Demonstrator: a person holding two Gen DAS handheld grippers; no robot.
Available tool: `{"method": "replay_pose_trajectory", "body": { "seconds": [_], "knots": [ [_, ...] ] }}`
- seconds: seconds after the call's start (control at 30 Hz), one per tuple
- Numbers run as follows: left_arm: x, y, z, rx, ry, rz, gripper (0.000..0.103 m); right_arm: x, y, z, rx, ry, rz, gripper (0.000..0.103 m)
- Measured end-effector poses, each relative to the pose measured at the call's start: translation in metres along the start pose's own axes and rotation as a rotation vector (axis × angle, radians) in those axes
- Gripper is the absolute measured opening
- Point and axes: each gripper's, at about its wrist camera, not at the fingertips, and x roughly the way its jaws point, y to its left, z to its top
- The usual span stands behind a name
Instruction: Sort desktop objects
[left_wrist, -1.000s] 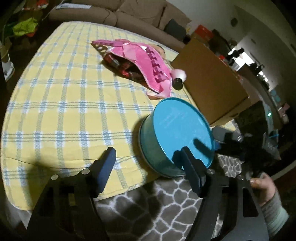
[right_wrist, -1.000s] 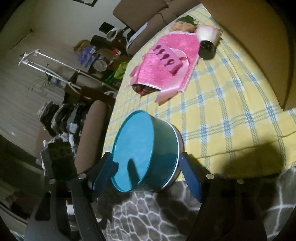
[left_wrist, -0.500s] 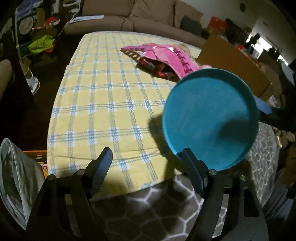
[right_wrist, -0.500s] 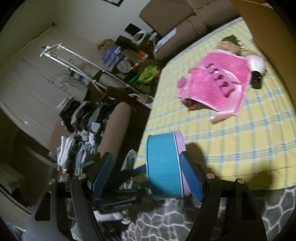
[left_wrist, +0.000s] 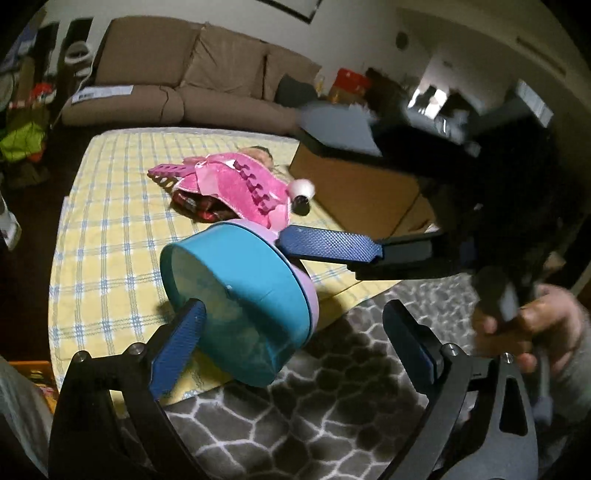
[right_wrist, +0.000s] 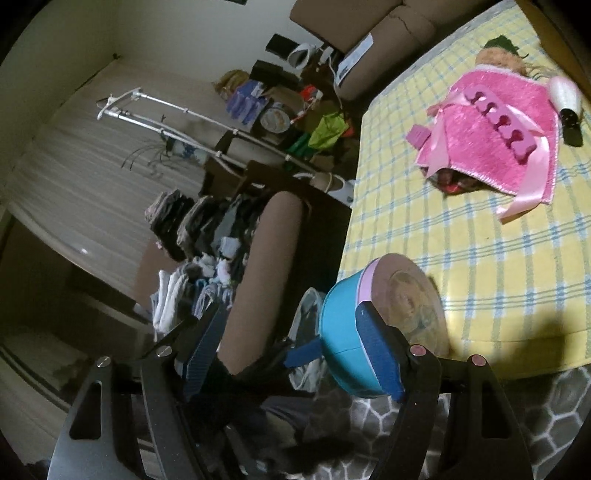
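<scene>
Your tin (left_wrist: 251, 280) is in the air, tipped on its side just over the near edge of the table (left_wrist: 110, 229), and nothing has a proper hold on it. The left gripper (left_wrist: 295, 310) is opening, and only one finger (left_wrist: 177, 343) sits against the teal face, with the other well clear. The right gripper (right_wrist: 291, 314) is spread too. One finger (left_wrist: 328, 247) rests by the pink rim and the other touches nothing. As far as I can judge, the tin is only propped between one finger from each tool. If you draw either hand away, it will likely slip, roll on its round wall, and fall onto the grey patterned blanket (left_wrist: 332, 406) or off the edge.

The table has a yellow checked cloth. A pink towel (right_wrist: 491, 147) and a brush (right_wrist: 565, 99) lie toward the far right corner, and a cardboard box (left_wrist: 354, 192) is along the right edge. A brown sofa (left_wrist: 166, 81) stands beyond the far edge, and piled clothes (right_wrist: 207, 240) lie off the left side.
</scene>
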Motion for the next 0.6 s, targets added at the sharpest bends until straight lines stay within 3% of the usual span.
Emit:
{"method": "replay_pose_trajectory", "body": {
  "seconds": [0.17,0.2,0.3,0.37,0.43,0.53,0.6],
  "knots": [
    [0.025,-0.003,0.003,0.016,0.038,0.138,0.094,0.002,-0.003,0.000,0.044,0.020,0.036,0.076],
    [0.028,-0.001,0.002,0.012,0.050,0.150,0.084,0.000,-0.004,0.000,0.049,0.020,0.037,0.076],
    [0.037,0.013,0.000,-0.049,0.086,0.126,0.075,-0.012,-0.012,0.004,0.061,-0.015,0.029,0.077],
    [0.041,0.025,-0.003,-0.088,0.113,0.127,0.065,-0.024,-0.022,0.007,0.064,-0.061,-0.025,0.079],
    [0.037,0.036,-0.005,-0.126,0.112,0.103,0.061,-0.026,-0.036,0.009,0.085,-0.073,-0.071,0.081],
    [0.023,0.042,-0.006,-0.147,0.067,0.095,0.069,-0.013,-0.053,0.006,0.134,-0.046,-0.035,0.081],
    [0.018,0.045,-0.003,-0.146,0.028,0.143,0.094,0.001,-0.056,0.005,0.156,-0.027,0.016,0.081]
  ]
}}
